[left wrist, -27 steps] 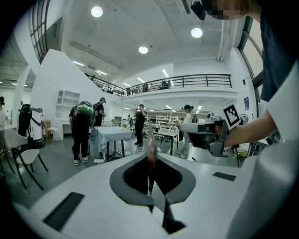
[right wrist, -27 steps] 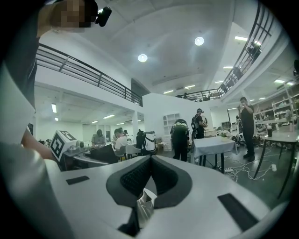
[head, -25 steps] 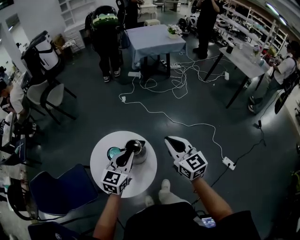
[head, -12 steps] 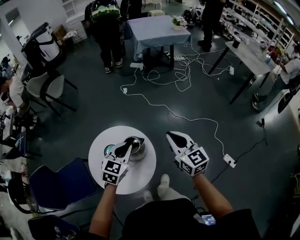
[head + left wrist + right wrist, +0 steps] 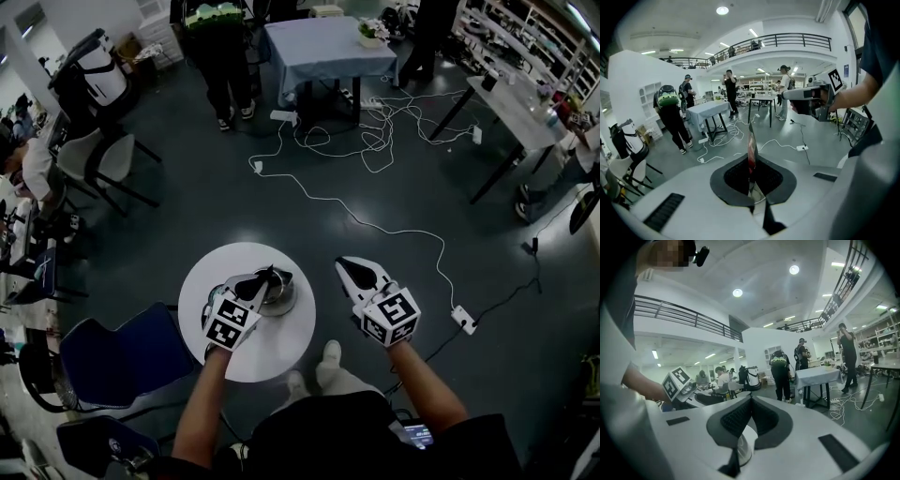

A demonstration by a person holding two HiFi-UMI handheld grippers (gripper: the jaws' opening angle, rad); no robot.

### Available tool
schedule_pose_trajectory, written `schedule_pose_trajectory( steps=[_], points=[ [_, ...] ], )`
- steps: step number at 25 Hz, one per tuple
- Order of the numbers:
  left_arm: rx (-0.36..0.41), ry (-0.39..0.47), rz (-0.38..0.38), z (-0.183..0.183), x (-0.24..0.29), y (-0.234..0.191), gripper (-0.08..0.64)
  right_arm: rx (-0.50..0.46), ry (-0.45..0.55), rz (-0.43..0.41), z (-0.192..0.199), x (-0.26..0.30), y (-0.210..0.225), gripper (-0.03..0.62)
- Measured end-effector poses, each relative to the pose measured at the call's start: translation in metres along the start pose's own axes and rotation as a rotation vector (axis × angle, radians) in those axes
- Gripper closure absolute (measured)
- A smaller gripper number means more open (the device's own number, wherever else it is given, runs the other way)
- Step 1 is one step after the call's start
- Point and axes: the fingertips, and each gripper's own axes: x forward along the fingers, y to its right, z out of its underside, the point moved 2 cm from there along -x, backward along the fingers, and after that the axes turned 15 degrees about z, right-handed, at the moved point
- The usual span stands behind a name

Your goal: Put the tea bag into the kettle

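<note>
Your L gripper [image 5: 270, 276] pinches tea bag [image 5: 751, 146] over kettle [image 5: 282, 298] on round table [image 5: 274, 343]; your R gripper [image 5: 346, 267] jaws pressed together, empty, beside table.

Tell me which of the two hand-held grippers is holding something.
The left hand-held gripper: its jaws pinch a tea bag over the round white table. The right hand-held gripper is shut on nothing.

Bright ceiling lamps [image 5: 722, 10] overhead — heavy fisheye warp, black vignetted corners
</note>
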Motion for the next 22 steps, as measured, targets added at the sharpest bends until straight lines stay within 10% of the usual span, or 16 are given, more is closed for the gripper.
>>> schedule_pose_trajectory(
  steps=[22],
  points=[
    [0.158, -0.534, 0.118, 0.039, 0.054, -0.018, 0.543, 0.039, -0.081, -0.031, 0.044, 0.042, 0.028, 0.575]
  ],
)
